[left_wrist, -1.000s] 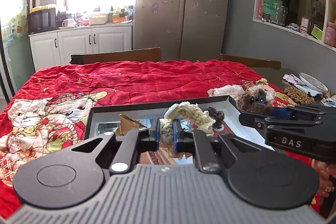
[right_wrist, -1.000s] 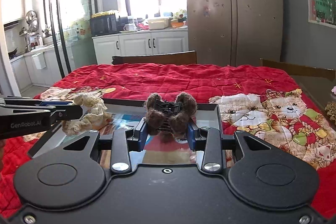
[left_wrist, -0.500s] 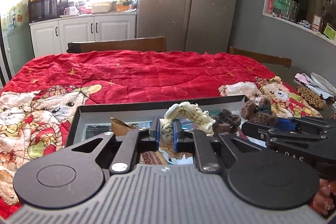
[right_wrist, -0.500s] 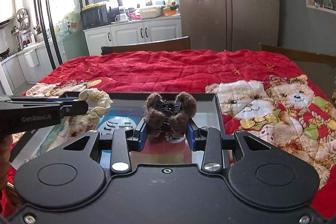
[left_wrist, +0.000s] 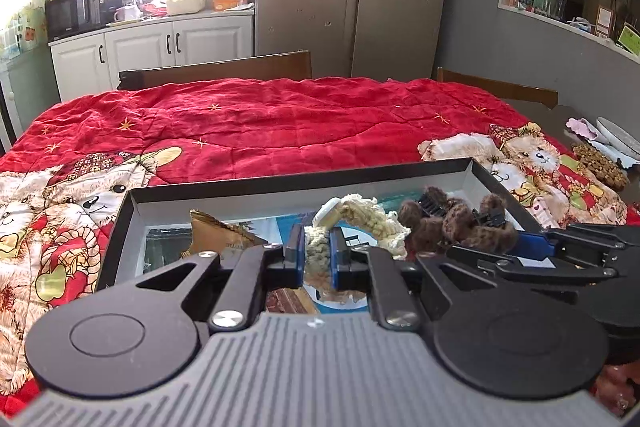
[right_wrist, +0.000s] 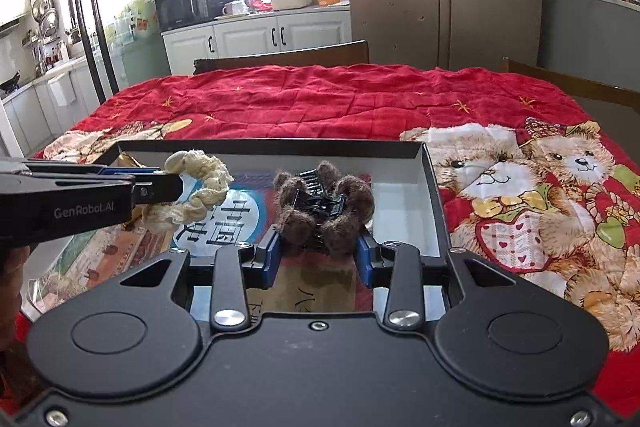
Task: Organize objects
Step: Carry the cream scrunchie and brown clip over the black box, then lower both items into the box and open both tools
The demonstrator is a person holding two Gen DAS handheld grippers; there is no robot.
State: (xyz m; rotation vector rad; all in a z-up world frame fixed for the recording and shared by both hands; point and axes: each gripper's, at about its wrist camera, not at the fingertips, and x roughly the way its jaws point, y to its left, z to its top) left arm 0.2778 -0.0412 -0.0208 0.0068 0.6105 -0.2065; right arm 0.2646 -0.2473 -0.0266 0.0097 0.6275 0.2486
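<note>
My left gripper [left_wrist: 316, 255] is shut on a cream braided scrunchie [left_wrist: 360, 217], which hangs over the black-rimmed shallow box [left_wrist: 280, 183]. From the right wrist view the same left gripper [right_wrist: 160, 187] reaches in from the left edge, with the scrunchie [right_wrist: 200, 187] curling off its tip. My right gripper [right_wrist: 318, 253] is shut on a brown fuzzy hair claw clip [right_wrist: 324, 203], held over the right part of the box [right_wrist: 280, 147]. In the left wrist view that clip [left_wrist: 460, 223] shows just right of the scrunchie, at the right gripper's blue pads [left_wrist: 534, 247].
The box lies on a red bear-print quilt [right_wrist: 320, 99] over the table and holds printed cards and a gold wrapper [left_wrist: 216, 231]. Chair backs [left_wrist: 216, 69] stand along the far edge. A plate and a beaded mat [left_wrist: 600, 163] sit at the table's right end.
Both grippers have sunk towards the box with their loads still gripped. The box now looks larger and closer in both views, and the two grippers sit nearer each other.
</note>
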